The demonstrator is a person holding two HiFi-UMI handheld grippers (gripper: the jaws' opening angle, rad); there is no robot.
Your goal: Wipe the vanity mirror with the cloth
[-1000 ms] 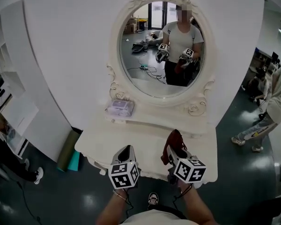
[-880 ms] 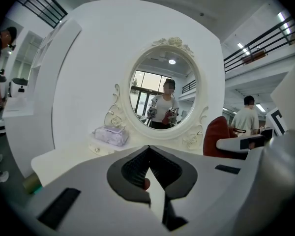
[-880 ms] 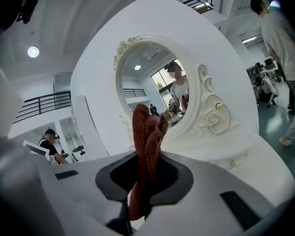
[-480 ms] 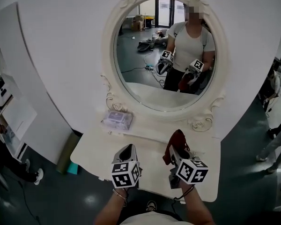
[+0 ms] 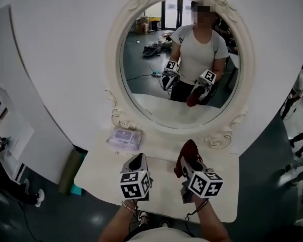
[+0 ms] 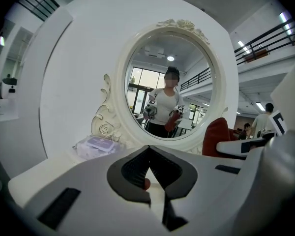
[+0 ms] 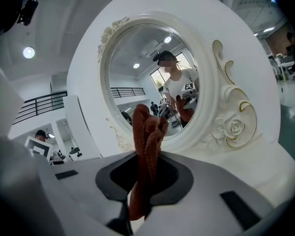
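Two tongs hovering low over the near edge of the worktop. Clamped tight in the right tongs: the rust cloth, bunched upright and poking out past the tips. Nothing gripped in the left tongs, closed tip to tip. Straight ahead of both and well above them: the vanity mirror, slightly taller than wide, glass untouched by the cloth. Probably a forward-and-up reach for the right side, then strokes along that upright length
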